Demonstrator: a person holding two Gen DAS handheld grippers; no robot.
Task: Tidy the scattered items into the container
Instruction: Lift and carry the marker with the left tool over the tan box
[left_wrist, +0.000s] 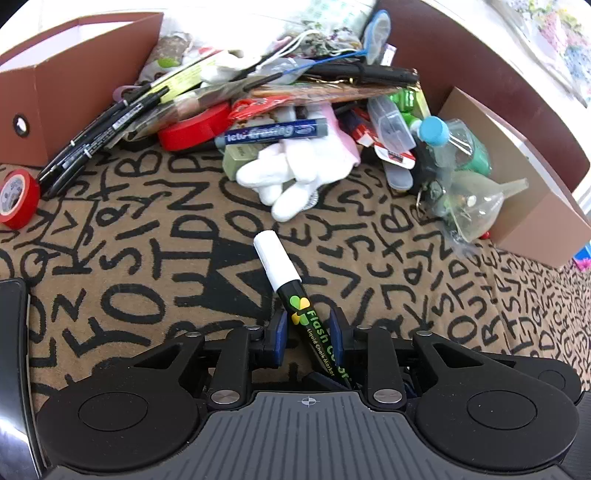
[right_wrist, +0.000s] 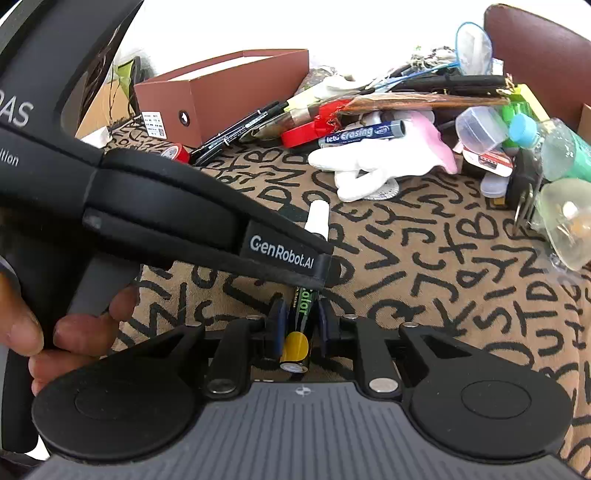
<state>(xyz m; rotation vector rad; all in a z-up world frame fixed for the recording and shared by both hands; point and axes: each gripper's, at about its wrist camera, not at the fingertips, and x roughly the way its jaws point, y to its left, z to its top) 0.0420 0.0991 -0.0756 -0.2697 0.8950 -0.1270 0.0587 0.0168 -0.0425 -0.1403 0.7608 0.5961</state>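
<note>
Both grippers are clamped on one chalk marker (left_wrist: 295, 291): left gripper (left_wrist: 307, 326) mid-barrel, right gripper (right_wrist: 300, 325) near the tail. The label reads "Flash Color Liquid Chalk Marker". Ahead: two red tape rolls (left_wrist: 16, 199), one "Erasing" marker (left_wrist: 273, 132), maybe four black pens (left_wrist: 96, 136), brown box (left_wrist: 74, 85).

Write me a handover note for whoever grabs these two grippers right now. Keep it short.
Left gripper: shut on the chalk marker, gripping the black barrel below its white cap.
Right gripper: shut on the same marker, nearer its tail end.
Both hold it over the lettered cloth.
Brown box stands open at the back left.
Left to tidy: red tape roll, black pens, blue erasing marker, white glove, and the rest of the pile.
Nothing can be seen in the box; its inside is hidden.
</note>
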